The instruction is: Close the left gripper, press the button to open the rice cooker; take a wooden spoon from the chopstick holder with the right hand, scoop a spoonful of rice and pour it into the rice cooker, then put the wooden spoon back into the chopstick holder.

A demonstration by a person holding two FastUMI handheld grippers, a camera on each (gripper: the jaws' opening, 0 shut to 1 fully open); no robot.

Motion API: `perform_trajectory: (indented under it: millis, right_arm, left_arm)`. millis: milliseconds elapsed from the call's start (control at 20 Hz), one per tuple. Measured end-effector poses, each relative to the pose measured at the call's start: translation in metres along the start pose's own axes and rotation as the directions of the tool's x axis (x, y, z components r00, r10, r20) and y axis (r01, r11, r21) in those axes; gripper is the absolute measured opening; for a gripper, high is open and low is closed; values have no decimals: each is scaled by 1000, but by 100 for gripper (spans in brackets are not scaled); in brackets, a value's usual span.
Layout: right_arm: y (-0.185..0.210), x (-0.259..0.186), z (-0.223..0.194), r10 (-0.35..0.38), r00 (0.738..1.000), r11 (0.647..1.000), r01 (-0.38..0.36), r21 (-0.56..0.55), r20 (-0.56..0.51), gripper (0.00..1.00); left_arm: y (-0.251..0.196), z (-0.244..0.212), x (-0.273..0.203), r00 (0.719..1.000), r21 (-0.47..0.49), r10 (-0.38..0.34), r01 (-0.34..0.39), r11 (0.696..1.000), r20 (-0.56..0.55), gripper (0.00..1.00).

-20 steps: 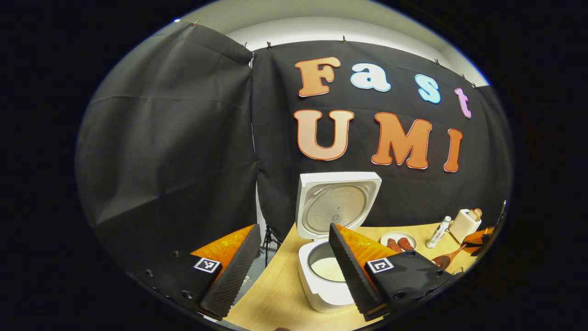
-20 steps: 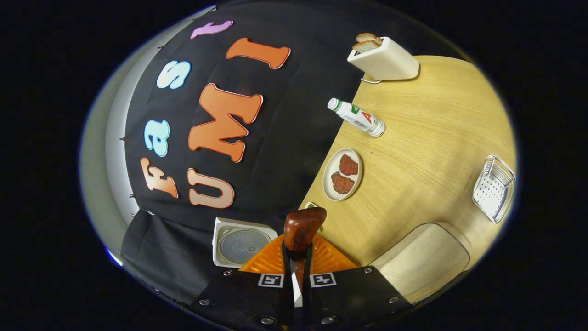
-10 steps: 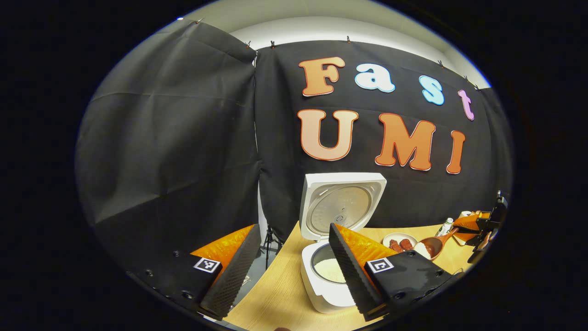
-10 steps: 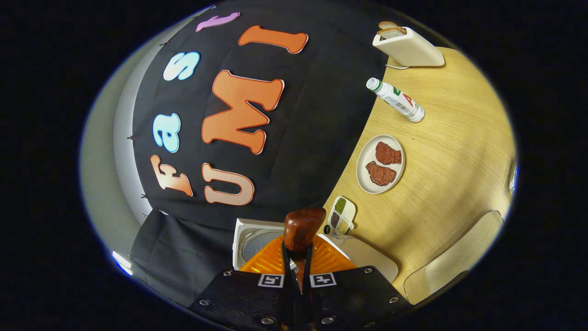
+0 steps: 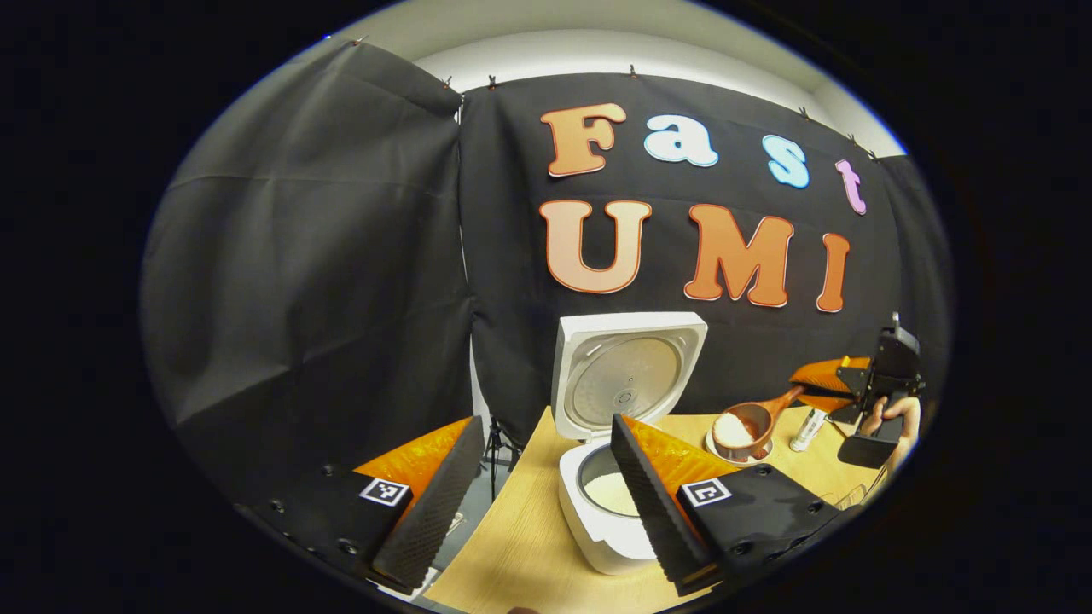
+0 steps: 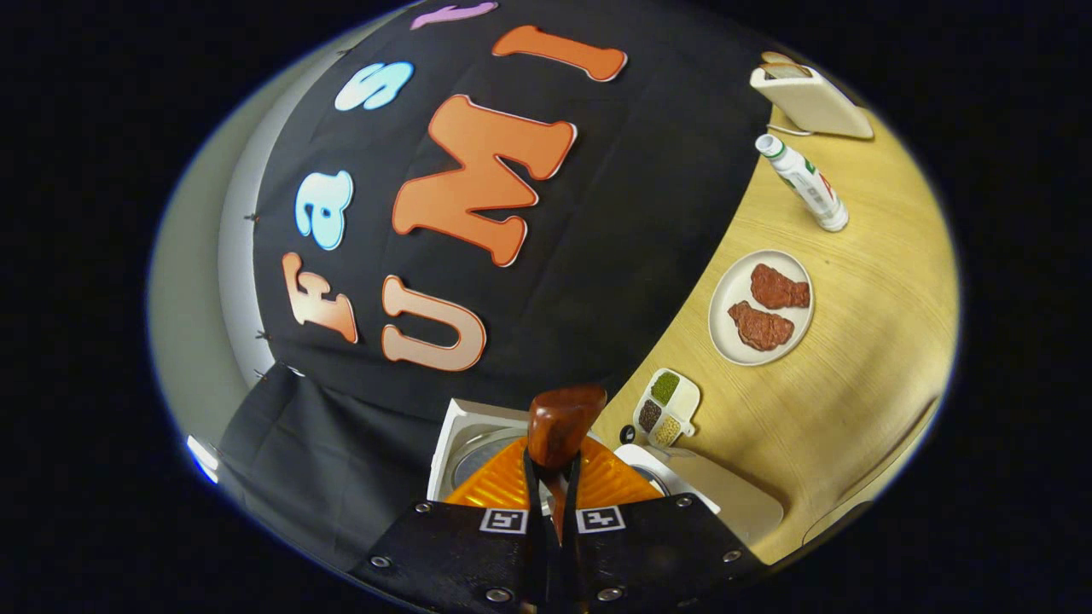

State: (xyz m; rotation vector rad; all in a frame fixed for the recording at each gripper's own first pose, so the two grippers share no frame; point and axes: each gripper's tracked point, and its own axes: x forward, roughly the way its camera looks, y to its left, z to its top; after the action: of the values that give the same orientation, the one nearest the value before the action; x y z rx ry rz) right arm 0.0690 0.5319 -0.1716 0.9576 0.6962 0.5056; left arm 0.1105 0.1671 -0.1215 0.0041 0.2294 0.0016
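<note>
Pale wood grain runs across the bench (image 6: pixel 853 358), which carries everything here. Largest on it is the white rice cooker (image 5: pixel 601 520), lid (image 5: pixel 627 375) tipped up and open, a layer of rice showing in its pot. Next down in size come a plate (image 6: pixel 723 328) with two reddish-brown pieces, then a small three-part dish (image 6: pixel 682 405) of grains just beside the cooker.

The wooden spoon (image 5: pixel 751 422) hangs in the air to the cooker's right, its bowl heaped with rice and apart from the pot. The right gripper (image 6: pixel 553 512) has its fingers pinched on the spoon's handle. The left gripper (image 5: pixel 546 503) waits with fingers spread, holding nothing.

The spoon looks stiff and light, smooth-finished, so likely a little slippery. A grip well back on the handle suits it. The loose rice would spill at any tilt, so the bowl probably needs keeping level until it is over the pot.
</note>
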Motion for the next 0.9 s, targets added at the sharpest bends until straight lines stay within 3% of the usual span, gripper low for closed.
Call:
perform_trajectory:
  millis: [150, 400, 900]
  right_arm:
    - [21, 8, -2, 2, 1000, 992, 1, -127, 25, 7]
    - [38, 18, -6, -1, 999, 974, 8, -225, 35, 6]
    - [68, 16, -12, 24, 998, 906, 4, -423, 61, 7]
  left_arm:
    - [-7, -4, -5, 999, 24, -42, 42, 999, -5, 100]
    - [-14, -9, -10, 996, 33, -88, 88, 996, -12, 100]
    - [-18, 1, -18, 994, 29, -103, 103, 994, 21, 100]
